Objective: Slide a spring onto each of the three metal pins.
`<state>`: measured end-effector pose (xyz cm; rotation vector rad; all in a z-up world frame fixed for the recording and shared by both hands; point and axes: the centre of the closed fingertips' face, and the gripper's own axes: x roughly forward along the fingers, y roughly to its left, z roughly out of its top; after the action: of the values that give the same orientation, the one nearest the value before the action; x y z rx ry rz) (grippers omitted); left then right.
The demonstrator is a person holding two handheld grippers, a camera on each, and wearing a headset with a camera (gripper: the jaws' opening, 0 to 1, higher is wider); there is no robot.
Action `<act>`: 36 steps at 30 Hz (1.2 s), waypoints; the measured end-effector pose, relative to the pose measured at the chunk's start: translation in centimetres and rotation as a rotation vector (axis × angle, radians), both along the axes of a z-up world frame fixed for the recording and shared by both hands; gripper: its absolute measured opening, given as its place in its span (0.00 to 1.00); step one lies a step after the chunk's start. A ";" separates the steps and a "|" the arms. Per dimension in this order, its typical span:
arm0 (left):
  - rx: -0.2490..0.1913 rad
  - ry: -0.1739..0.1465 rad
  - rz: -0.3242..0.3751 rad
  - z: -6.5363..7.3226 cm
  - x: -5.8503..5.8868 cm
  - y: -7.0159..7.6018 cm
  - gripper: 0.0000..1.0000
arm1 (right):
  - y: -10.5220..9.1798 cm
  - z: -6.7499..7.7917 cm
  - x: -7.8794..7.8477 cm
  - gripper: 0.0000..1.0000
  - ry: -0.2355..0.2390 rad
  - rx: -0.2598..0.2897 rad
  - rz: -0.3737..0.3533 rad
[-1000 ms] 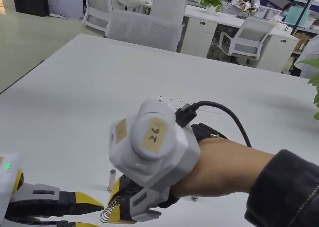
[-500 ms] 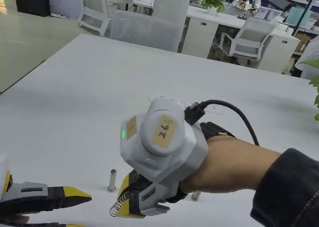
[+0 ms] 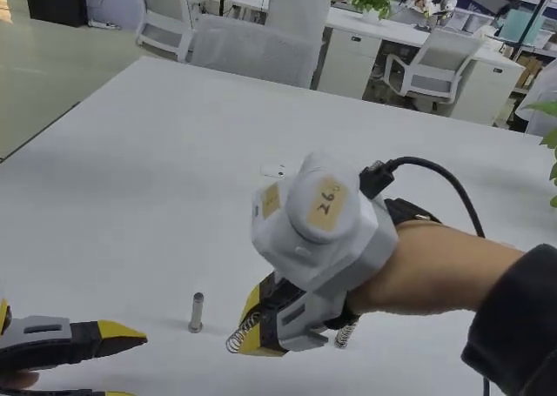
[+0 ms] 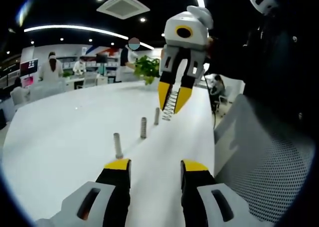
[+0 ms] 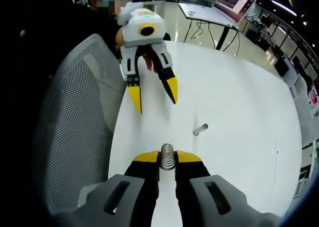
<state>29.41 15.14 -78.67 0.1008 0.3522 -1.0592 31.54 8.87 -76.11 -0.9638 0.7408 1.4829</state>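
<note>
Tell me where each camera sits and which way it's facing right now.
Head view: on the headset, looking forward and down at the table; shows the right gripper, its holding hand, the left gripper.
Left gripper view: on the left gripper, looking along its open jaws across the table at three pins and the right gripper.
Right gripper view: on the right gripper, looking along its jaws, shut on a spring, toward the left gripper and the person's body.
Shared: the gripper views face each other.
</note>
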 end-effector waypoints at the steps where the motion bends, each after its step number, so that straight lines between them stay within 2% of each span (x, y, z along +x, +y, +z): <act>1: 0.000 0.001 0.000 0.0 0.0 0.0 0.34 | -0.1 0.1 0.1 0.08 0.000 0.000 -0.005; 10: 0.004 0.009 0.006 -0.4 -0.2 0.1 0.35 | -1.3 0.8 1.4 0.08 -0.019 -0.006 -0.041; 18: 0.000 0.013 0.013 -0.6 -0.3 0.2 0.37 | -1.2 1.8 3.1 0.08 -0.041 -0.005 -0.055; 24: -0.003 0.013 0.025 -0.6 -0.3 0.5 0.37 | -0.4 2.2 3.8 0.08 -0.055 -0.009 -0.039; 36: -0.007 0.011 0.049 -0.6 -0.3 1.0 0.38 | 2.5 1.7 4.9 0.08 -0.064 -0.030 0.021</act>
<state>29.11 16.17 -79.27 0.0798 0.3597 -1.0130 36.46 11.40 -74.41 -1.0398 0.7108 1.4558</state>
